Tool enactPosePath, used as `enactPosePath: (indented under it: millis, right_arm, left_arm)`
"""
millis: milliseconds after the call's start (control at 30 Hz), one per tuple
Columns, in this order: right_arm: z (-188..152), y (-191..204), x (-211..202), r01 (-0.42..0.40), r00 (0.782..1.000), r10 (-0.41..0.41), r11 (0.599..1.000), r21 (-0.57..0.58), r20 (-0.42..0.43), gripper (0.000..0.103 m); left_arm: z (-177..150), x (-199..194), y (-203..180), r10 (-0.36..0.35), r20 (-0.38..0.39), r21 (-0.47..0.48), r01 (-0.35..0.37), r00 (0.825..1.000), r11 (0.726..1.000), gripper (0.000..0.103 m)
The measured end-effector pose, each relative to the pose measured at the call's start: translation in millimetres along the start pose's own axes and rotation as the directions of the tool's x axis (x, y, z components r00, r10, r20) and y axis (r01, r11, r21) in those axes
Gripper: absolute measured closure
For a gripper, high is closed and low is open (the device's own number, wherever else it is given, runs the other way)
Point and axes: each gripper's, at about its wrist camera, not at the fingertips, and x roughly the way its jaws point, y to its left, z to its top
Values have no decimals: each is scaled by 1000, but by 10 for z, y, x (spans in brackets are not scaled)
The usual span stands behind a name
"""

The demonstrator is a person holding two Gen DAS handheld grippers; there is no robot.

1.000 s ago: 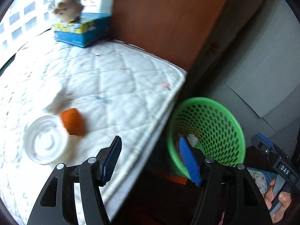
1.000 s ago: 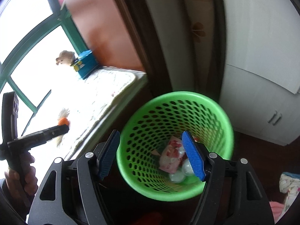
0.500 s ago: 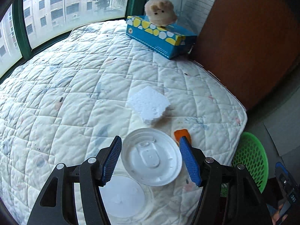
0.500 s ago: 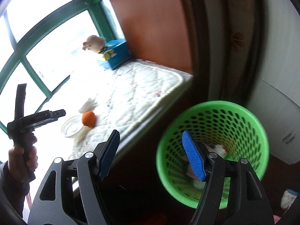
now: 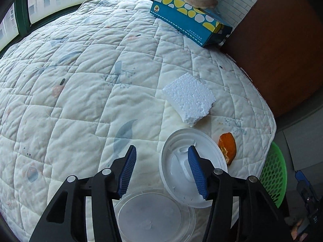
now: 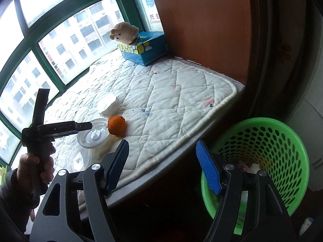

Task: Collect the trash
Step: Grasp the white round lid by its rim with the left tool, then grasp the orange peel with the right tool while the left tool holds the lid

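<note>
The left wrist view looks steeply down, close over the quilted mattress [image 5: 84, 92] and white lid [image 5: 193, 171]. The right wrist view sits farther back, off the bed's edge, facing the window. Both share the lid, orange peel [image 6: 116, 125], tissue box [image 6: 144, 50] and, probably only its rim, the green basket [image 5: 275, 173].

"CHANGHONG" on window sign [image 6: 155, 21]

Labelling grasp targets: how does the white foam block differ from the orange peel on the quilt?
The foam block is white, flat and squarish with a beaded surface and ragged edge; the orange peel is orange, curved and smaller. The peel lies right beside the round plastic lid; the foam sits just beyond the lid, farther from the quilt edge. Both lie loose on the quilt, ungripped.
</note>
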Motion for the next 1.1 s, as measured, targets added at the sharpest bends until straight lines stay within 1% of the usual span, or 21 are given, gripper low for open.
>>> enactPosePath:
  millis: [67, 133, 167, 233, 333, 467, 733, 867, 1000, 1100]
  right_arm:
    - [14, 49, 47, -8, 1000, 8, 1000, -7, -5, 34]
    - [36, 102, 99, -13, 1000, 13, 1000, -15, -10, 34]
    - [46, 129, 128, -16, 1000, 16, 1000, -18, -13, 34]
    - [56, 182, 180, -22, 1000, 21, 999, -24, -21, 34]
    - [76, 253, 265, -34, 999, 33, 999, -35, -34, 34]
    - [97, 358, 399, -53, 997, 50, 997, -52, -52, 34]
    - [136, 572, 684, -97, 992, 91, 993, -64, -87, 34]
    - [133, 722, 854, -112, 989, 103, 990, -85, -110, 38]
    - [128, 879, 1015, -116, 986, 99, 985, -125, -132, 43]
    - [130, 987, 1111, -111, 986, 89, 981, -160, -141, 44]
  left_arm:
    - [-4, 23, 5, -10, -3, 1, 10, 1000, 1000, 58]
    - [-13, 44, -6, -15, -7, 12, 15, 1000, 1000, 68]
    - [-16, 46, -4, -17, -8, 13, 17, 1000, 1000, 71]
    - [-22, 35, 4, -20, -7, 13, 20, 1000, 1000, 82]
    - [-24, -42, 19, -25, 12, 21, 24, 1000, 999, 95]
    - [-9, -201, 47, -26, 45, 32, 24, 999, 999, 97]
    - [41, -542, 200, -36, 110, 11, 35, 993, 999, 97]
    - [80, -715, 305, -32, 144, -3, 33, 989, 999, 97]
    - [108, -868, 400, -34, 176, -13, 37, 984, 999, 97]
    - [128, -926, 470, -29, 188, -22, 34, 982, 999, 97]
